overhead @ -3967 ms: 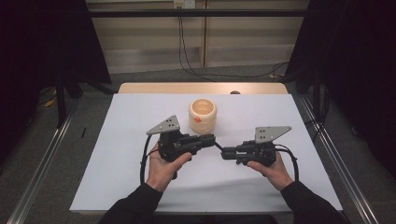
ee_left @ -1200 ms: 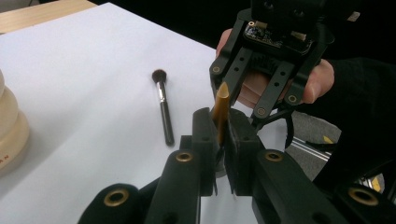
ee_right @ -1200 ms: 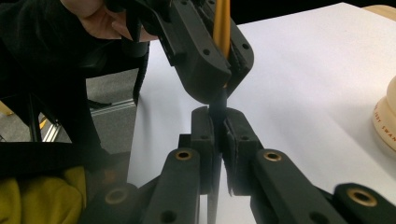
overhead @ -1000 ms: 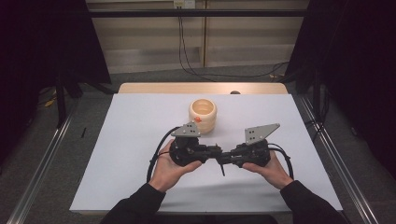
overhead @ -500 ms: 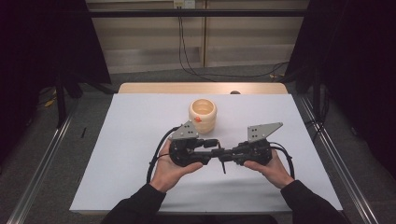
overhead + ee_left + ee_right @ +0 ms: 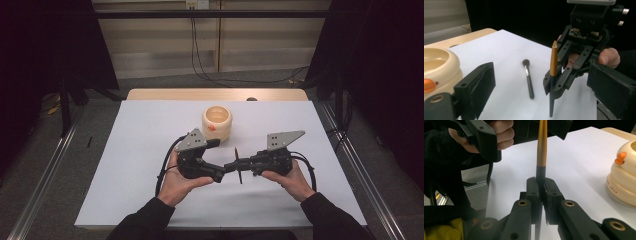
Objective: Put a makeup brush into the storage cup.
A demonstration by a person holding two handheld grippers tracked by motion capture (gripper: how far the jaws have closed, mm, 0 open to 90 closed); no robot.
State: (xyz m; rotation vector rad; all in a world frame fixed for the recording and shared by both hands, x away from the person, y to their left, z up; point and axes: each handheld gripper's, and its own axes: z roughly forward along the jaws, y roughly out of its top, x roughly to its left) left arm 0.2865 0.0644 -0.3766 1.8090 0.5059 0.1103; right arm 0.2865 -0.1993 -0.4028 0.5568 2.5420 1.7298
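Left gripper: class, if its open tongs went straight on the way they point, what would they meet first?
Most likely the slim black-and-gold brush handle held upright in the right gripper; it stands just ahead, between the left gripper tongs' line. Depth is uncertain, so they might strike the right gripper itself.

I worked in what looked like a lab recording booth: black curtains (image 6: 55,45) hung on both sides, metal rails (image 6: 45,172) framed the white-covered surface (image 6: 150,125), and cables (image 6: 197,55) trailed down the back wall.
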